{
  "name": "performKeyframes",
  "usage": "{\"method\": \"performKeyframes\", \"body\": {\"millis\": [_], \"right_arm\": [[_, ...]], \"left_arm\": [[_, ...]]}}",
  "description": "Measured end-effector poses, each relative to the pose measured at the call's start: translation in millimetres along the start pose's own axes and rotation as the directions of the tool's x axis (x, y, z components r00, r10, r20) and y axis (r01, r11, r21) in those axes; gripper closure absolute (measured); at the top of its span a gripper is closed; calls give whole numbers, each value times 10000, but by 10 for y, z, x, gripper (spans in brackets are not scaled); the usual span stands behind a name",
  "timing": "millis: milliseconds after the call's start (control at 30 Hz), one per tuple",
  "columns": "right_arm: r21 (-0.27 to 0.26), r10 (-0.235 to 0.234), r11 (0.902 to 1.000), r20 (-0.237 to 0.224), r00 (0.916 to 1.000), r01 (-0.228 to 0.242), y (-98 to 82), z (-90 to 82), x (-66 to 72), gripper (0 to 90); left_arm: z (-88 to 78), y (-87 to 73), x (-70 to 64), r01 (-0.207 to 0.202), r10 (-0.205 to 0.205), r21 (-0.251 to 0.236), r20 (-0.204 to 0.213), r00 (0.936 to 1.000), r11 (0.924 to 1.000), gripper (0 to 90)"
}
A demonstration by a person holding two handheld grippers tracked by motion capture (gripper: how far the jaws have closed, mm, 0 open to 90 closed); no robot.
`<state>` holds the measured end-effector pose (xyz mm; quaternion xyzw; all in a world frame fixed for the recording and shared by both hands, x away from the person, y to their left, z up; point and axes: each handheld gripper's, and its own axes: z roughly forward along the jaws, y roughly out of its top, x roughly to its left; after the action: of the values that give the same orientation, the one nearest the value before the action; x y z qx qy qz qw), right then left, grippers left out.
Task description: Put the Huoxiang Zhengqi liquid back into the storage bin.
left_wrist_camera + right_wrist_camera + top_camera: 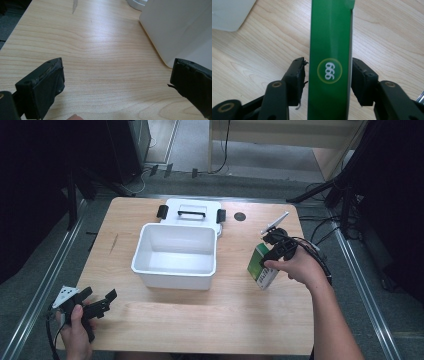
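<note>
Green-white box [329,37], white "999" in yellow ring; white bin [175,252]; light woodgrain table [225,320].

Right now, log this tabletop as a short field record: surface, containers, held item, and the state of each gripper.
surface: light wooden table
container: white rectangular plastic bin, open and empty, near the table's middle
lid: white lid with black handle and latches, lying flat behind the bin
item: green and white cardboard box marked 999, standing right of the bin
right gripper: a jaw on either side of the box; contact unclear
left gripper: jaws wide apart, empty, at the table's near left corner
small mark: dark round spot right of the lid
</note>
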<state>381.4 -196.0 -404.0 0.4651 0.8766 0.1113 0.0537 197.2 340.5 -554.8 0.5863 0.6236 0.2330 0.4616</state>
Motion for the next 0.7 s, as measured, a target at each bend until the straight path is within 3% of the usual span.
{"method": "performKeyframes", "body": {"millis": [200, 333, 500, 533, 567, 633, 700], "right_arm": [[88, -54, 9999, -74, 10000, 55, 34, 18, 6, 636], [206, -1120, 9935, -23, 9937, 1121, 36, 4, 70, 643], [-56, -2689, 9632, -405, 9623, 2689, 3, -55, 175, 644], [-183, -3065, 9519, -438, 9509, 3060, 0, -87, 193, 643], [-253, -3239, 9461, -441, 9451, 3230, -4, -110, 207, 644], [-573, -3896, 9203, -407, 9201, 3871, -2, -194, 243, 644], [-813, -4232, 9042, -371, 9053, 4193, 1, -264, 276, 645]], "left_arm": [[0, 0, 1, -6, 6, 1, 2, 10000, 10000, 0], [1, 0, 1, -3, 3, 0, 6, 10000, 10000, 0], [1, 1, -2, -17, 17, 11, 3, 10000, 10000, 0], [1, 0, -2, -22, 22, 11, 2, 10000, 10000, 0], [1, 0, -2, -25, 25, 2, -8, 10000, 10000, 0], [1, 0, -3, -32, 32, 3, -14, 10000, 10000, 0], [1, 0, -4, -37, 37, 0, -23, 10000, 10000, 0]]}}
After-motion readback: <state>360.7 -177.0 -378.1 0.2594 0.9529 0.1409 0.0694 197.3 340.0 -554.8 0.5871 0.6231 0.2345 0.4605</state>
